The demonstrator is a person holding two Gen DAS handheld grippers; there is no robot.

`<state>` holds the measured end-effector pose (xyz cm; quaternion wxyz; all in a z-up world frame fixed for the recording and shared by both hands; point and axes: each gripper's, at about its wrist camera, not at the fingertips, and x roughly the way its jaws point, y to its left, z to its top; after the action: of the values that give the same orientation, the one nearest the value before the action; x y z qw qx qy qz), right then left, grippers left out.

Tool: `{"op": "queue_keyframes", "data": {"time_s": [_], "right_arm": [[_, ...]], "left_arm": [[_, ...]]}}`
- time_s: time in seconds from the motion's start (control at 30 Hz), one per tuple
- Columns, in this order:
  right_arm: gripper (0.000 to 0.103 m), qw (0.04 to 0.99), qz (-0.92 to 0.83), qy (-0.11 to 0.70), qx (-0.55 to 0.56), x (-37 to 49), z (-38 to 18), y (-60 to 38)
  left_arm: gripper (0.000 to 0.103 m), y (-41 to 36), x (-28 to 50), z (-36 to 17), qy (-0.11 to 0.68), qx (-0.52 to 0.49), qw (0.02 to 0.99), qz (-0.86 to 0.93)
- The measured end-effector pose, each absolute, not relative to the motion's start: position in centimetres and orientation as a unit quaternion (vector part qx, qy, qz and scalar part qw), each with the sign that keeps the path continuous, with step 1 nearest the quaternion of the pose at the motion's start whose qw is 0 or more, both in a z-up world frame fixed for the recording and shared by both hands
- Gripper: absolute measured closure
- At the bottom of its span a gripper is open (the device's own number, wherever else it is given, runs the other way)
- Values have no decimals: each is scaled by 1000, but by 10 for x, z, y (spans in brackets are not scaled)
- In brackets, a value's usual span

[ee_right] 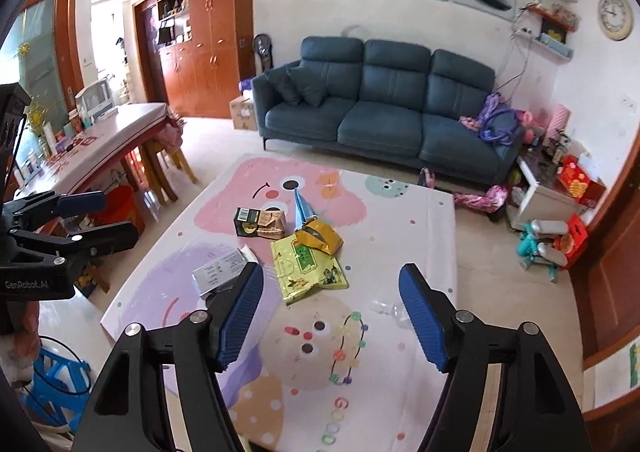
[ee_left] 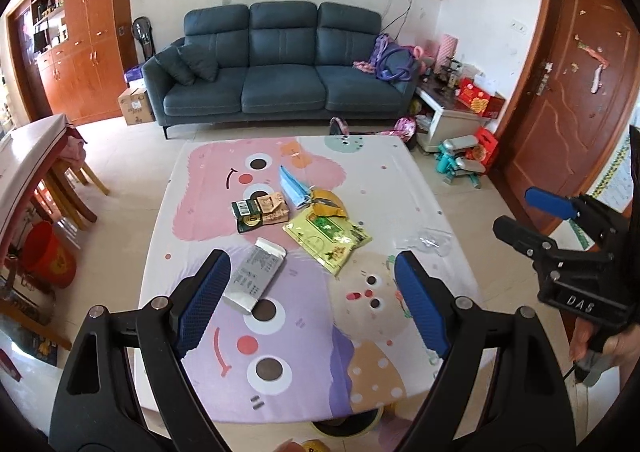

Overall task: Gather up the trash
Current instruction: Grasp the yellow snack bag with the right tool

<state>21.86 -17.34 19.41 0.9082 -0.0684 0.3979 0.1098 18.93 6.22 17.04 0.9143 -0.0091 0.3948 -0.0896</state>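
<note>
Trash lies on a table under a cartoon-print cloth (ee_left: 280,352): a silver flat box (ee_left: 256,276), a yellow-green foil bag (ee_left: 326,234), a gold wrapper (ee_left: 328,202), a blue face mask (ee_left: 294,186), a dark green packet (ee_left: 248,214) beside a brown carton (ee_left: 274,206), and clear plastic film (ee_left: 430,240). My left gripper (ee_left: 316,300) hangs open over the near part of the table, its left finger just in front of the silver box. My right gripper (ee_right: 332,316) is open and empty too, above the cloth between the silver box (ee_right: 220,272) and the clear film (ee_right: 384,308).
Behind the table stands a blue sofa (ee_left: 280,64). A dining table with stools (ee_left: 36,156) and a red bucket (ee_left: 50,252) are on the left, a blue stool (ee_right: 56,384) near me, and toys (ee_left: 460,164) by the wooden door (ee_left: 568,92). A dark round rim (ee_left: 344,426) shows under the table's near edge.
</note>
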Motion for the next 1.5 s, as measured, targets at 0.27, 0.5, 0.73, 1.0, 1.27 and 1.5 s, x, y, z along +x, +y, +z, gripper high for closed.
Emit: {"op": "queue_keyframes", "data": {"time_s": [0.27,0.5,0.73,1.0,1.27,1.5], "right_arm": [[29,865,203,455,-62,370,108,-191],[29,806,267,525,-53,501,-14,-185],[29,759,306,574,-19,557,-106,-172],[50,706,370,604,-17,561,-156,-156],[69,705,398,586,-39,560,-155,-168],[72,729,366,578,-1,560,-139,-202]], "left_arm": [[21,41,301,122,433,-11,900,-56],[21,37,417,57,481,-62,874,-28],[21,40,481,-2,520,-60,852,-3],[21,40,519,-39,543,-70,837,-5],[21,24,552,-61,555,-78,828,-3],[24,9,594,-97,578,-83,812,29]]}}
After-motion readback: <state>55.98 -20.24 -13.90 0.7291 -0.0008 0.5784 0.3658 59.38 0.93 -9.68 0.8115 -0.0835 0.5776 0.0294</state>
